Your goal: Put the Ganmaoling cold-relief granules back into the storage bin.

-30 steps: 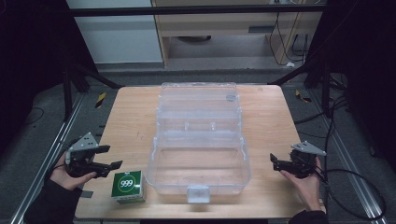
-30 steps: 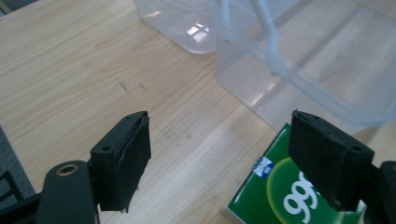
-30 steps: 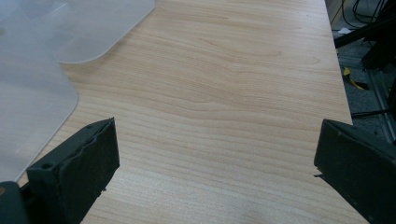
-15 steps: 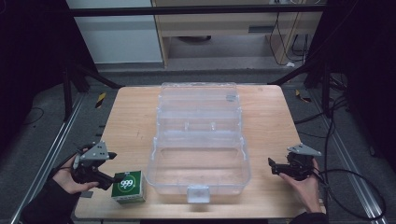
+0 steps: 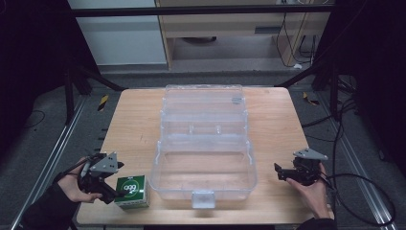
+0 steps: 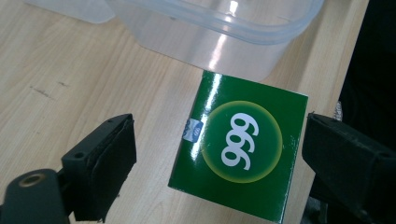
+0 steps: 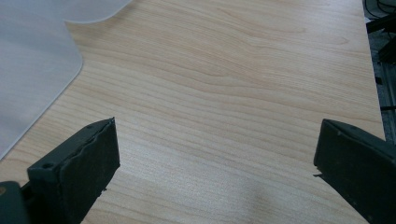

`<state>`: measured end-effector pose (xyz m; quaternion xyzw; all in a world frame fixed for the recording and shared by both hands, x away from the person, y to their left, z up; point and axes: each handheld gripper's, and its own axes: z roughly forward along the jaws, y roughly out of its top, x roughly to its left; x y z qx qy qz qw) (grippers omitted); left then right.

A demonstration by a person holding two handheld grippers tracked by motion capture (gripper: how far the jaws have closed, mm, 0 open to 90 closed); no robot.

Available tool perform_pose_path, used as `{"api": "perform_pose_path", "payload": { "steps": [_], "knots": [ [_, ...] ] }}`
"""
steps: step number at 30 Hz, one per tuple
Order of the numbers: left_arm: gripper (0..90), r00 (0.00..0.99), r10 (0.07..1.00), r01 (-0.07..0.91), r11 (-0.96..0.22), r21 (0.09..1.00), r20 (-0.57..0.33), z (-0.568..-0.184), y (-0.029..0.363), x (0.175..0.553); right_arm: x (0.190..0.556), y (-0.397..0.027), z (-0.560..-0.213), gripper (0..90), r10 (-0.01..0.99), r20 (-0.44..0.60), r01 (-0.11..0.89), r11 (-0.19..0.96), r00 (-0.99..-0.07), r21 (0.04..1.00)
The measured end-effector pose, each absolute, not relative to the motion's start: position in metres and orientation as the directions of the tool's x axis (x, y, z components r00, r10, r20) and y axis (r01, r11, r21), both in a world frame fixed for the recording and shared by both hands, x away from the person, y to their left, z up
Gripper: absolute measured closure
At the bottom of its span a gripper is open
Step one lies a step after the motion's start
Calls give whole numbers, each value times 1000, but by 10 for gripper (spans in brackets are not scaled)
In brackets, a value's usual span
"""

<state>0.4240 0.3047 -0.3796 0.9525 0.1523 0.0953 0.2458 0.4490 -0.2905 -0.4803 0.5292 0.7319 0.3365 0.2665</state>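
Wooden bench (image 5: 129, 120), dark surroundings. Green carton (image 5: 130, 190): near-left corner, beside clear open case (image 5: 205, 158). Likely light, stiff, glossy, crushable; take by opposite side walls. Left gripper (image 6: 215, 154) fingers just been opening, straddling carton, apart. Right gripper (image 5: 282, 173) fingers spread, empty.

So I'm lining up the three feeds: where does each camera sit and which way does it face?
High view: above the near edge, looking forward and down on the wooden table; both forearms, left gripper, right gripper.
Left gripper view: on that gripper, looking down past open jaws at the green 999 box.
Right gripper view: along open jaws over bare wood.
Shared: the clear plastic box.
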Motion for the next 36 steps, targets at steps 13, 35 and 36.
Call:
{"api": "perform_pose_path", "payload": {
  "steps": [13, 35, 36],
  "knots": [
    [30, 961, 258, 197, -889, 413, 97, -389, 293, 425, 450, -290, -483, 5, 949, -47, 602, 235, -310, 763],
    [36, 980, 188, 160, -938, 308, 62, -419, 278, 433, 451, -287, -487, 4, 939, -83, 611, 282, -334, 739],
    [37, 980, 189, 163, -938, 305, 58, -421, 278, 434, 451, -287, -488, 4, 938, -84, 612, 285, -336, 738]
  ]
}}
